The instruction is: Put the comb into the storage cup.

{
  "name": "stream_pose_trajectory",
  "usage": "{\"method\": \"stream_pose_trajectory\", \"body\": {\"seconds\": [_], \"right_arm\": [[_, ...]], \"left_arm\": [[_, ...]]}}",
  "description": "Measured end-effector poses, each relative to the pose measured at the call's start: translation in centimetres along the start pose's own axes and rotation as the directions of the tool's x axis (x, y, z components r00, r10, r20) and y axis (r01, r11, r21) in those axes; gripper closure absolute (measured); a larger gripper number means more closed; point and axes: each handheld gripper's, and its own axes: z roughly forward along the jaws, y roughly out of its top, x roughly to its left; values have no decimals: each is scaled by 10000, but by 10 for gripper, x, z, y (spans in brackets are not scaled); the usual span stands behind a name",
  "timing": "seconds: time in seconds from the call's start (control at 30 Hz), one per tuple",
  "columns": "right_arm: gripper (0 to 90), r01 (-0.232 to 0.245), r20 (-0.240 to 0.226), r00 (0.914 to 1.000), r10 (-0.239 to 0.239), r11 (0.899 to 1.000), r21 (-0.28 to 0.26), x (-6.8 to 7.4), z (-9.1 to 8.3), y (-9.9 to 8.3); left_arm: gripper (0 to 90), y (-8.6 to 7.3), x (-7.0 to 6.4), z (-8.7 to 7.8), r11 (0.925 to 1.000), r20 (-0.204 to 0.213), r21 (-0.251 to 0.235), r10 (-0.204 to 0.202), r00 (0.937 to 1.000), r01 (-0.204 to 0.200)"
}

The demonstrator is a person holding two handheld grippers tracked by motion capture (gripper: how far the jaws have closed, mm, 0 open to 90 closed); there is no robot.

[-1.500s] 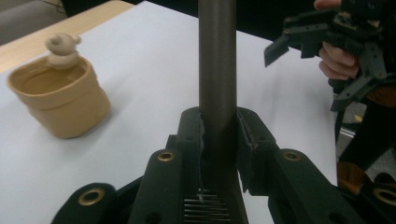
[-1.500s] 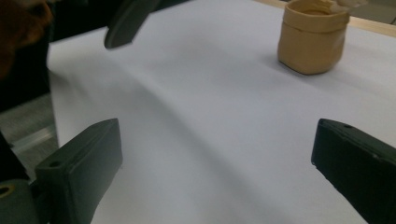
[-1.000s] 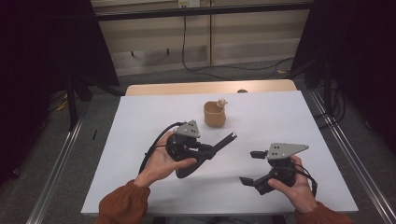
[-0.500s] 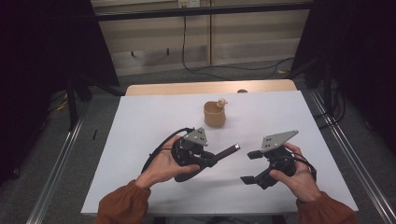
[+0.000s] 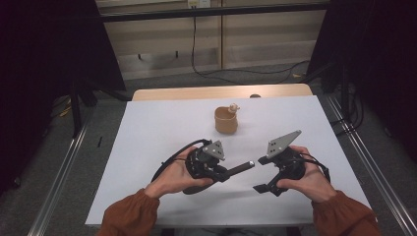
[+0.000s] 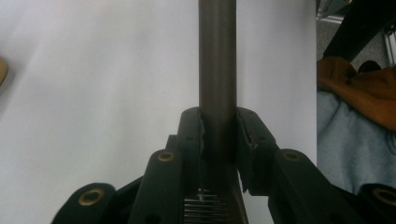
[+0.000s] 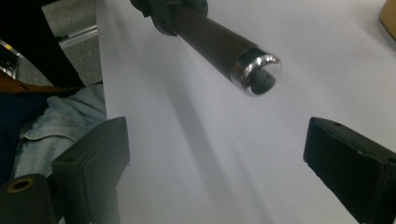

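Near the front middle of the white table (image 5: 147, 147), a dark brown rod (image 5: 239, 169) with a silver tip sticks out toward three o'clock from the left gripper (image 5: 227, 174), whose jaws are clamped on its near end. At three o'clock from the tip, just beside it, the right gripper (image 5: 260, 188) waits with jaws spread wide. At twelve o'clock stands a tan cup (image 5: 226, 120), well apart.

A white desk (image 5: 147, 147) stands on grey floor (image 5: 98, 123), metal rails (image 5: 64, 162) along both sides. Beyond its far edge, a pale panelled wall (image 5: 255, 29) with trailing cables (image 5: 236, 71); dark curtains (image 5: 44, 44) flank it.
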Motion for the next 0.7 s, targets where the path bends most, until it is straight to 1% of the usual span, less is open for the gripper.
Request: {"method": "stream_pose_trajectory", "body": {"seconds": [0.1, 0.23, 0.3, 0.4, 0.43, 0.5, 0.57, 0.63, 0.67, 0.7], "right_arm": [[82, 221, 8, 9998, -221, 9994, 257, 0, 3, 4], [83, 513, -33, 9987, -512, 9972, 546, 1, 7, 10], [100, 667, -62, 9978, -664, 9955, 674, 1, 8, 13], [119, 774, -244, 9968, -755, 9931, 877, 0, 11, 18], [119, 807, -329, 9964, -777, 9914, 1029, 0, 13, 20], [117, 784, -458, 9963, -733, 9895, 1212, -1, 15, 22], [128, 911, -618, 9946, -836, 9871, 1319, -2, 19, 24], [156, 1000, -852, 9925, -881, 9839, 1479, -3, 23, 26], [164, 1056, -889, 9918, -923, 9817, 1584, -2, 24, 27], [165, 1080, -921, 9914, -932, 9791, 1721, -2, 26, 29]], "left_arm": [[729, 0, 1, 1, 9999, 68, 164, 46, 10000, -47], [729, 1, -1, 2, 9981, 216, 517, 322, 9992, -333], [729, 1, -2, 3, 9977, 275, 559, 362, 9990, -377], [730, 2, -3, 5, 9954, 327, 823, 458, 9984, -484], [729, 2, -3, 5, 9945, 325, 904, 510, 9982, -538], [730, 3, -3, 6, 9937, 384, 966, 535, 9978, -570], [729, 3, -4, 7, 9924, 486, 1085, 525, 9974, -575], [730, 3, -4, 7, 9920, 456, 1088, 590, 9972, -636], [730, 3, -4, 7, 9913, 476, 1088, 688, 9965, -736], [730, 3, -4, 6, 9920, 430, 1055, 656, 9969, -698]]}}
